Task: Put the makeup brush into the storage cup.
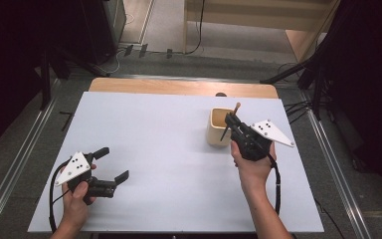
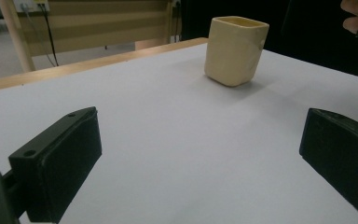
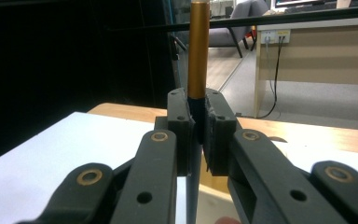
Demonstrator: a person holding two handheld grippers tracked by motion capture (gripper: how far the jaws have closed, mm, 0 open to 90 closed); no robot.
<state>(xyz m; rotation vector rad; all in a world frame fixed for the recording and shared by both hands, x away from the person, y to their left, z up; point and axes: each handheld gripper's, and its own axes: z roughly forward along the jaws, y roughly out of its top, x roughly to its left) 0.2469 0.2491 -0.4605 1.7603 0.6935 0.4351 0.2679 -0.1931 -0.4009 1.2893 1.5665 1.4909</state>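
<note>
A cream square cup (image 1: 218, 125) stands upright on the white table (image 1: 159, 134), right of centre; the left gripper view has the cup (image 2: 234, 49) ahead. My right gripper (image 1: 232, 121) is shut on a pen (image 1: 230, 121) with a black body and a copper-coloured top, held upright at the cup's right rim. In the right gripper view the pen (image 3: 198, 51) rises between the closed jaws of the right gripper (image 3: 198, 126). My left gripper (image 1: 110, 163) rests low at the table's front left, open and holding nothing, its jaws wide apart around bare tabletop (image 2: 200, 140).
Beyond the white surface, a wooden table edge (image 1: 179, 87) runs along the back. Light wooden furniture (image 1: 258, 15) and cables (image 1: 124, 52) are on the floor behind. Metal rails (image 1: 328, 149) flank both sides. Dark curtains hang left and right.
</note>
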